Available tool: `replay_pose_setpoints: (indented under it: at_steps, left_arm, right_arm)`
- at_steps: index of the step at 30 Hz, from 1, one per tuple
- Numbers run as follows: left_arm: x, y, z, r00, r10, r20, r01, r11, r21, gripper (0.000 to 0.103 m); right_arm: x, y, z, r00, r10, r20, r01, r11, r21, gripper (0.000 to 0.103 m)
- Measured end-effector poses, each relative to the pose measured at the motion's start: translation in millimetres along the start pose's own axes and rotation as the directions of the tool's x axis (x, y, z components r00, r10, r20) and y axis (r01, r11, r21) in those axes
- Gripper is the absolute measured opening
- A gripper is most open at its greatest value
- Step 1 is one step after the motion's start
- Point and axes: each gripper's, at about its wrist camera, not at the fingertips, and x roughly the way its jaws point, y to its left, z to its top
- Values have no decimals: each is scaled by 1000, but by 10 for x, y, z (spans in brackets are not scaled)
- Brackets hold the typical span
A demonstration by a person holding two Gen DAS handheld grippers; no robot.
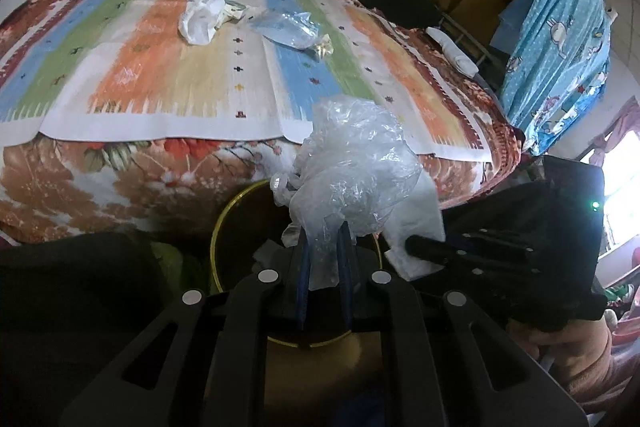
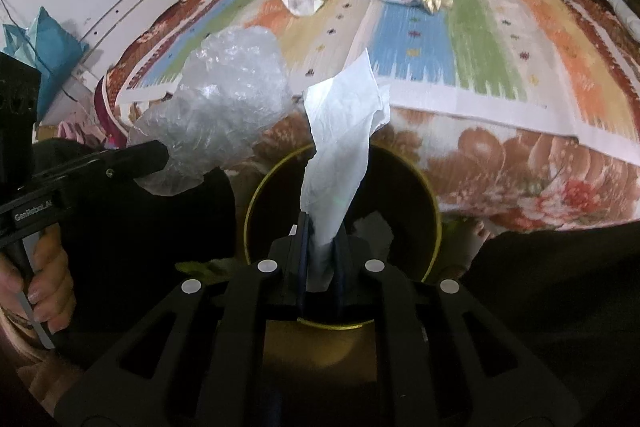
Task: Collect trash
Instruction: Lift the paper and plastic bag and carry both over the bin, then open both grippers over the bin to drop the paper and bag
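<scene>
My left gripper [image 1: 323,231] is shut on a crumpled clear plastic bag [image 1: 352,163], held above a dark round bin with a yellow rim [image 1: 216,227]. In the right wrist view my right gripper [image 2: 322,225] is shut on a white tissue [image 2: 344,131] that stands up over the same bin [image 2: 435,203]. The left gripper [image 2: 158,153] and its plastic bag [image 2: 228,107] hang at the bin's left. On the bed lie a white bag [image 1: 202,17], a clear plastic wrapper [image 1: 290,27] and a gold wrapper [image 1: 324,47].
A striped mat [image 1: 160,75] covers the floral bedspread [image 1: 80,179], whose edge runs just behind the bin. A blue patterned cloth [image 1: 568,47] hangs at the right. A person's hand [image 2: 44,283] grips the left tool's handle. A scrap of paper [image 2: 374,231] lies inside the bin.
</scene>
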Motion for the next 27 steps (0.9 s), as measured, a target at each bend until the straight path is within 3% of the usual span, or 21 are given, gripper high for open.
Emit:
replay_pose_setpoints:
  at_steps: [13,15,17,22,27]
  left_arm:
    - [119,-34,-43,999,1,-48,-1,1000,-2,13]
    - [149,-50,-40,998,1,-59,-1,1000,8,22]
    - [180,-59,-35,998,10,-62,-9,1000,12,41]
    - [187,-24,-20,998,19,-61,-20,1000,-7,42]
    - [177,-7,-9,998,27,-52,-28,999,-18,44]
  right_arm:
    - [102,-25,-12,999,8,-50,-7,1000,28,13]
    - [127,-34,-10,998,17,-64,-14,999,37,20]
    - [122,-40,-4,998,17,-59,-14,999,43,31]
    - [120,-69,5,998,21,-58,-17,998,56,43]
    - [108,-70,18,999,21,-50,-18,998,56,46]
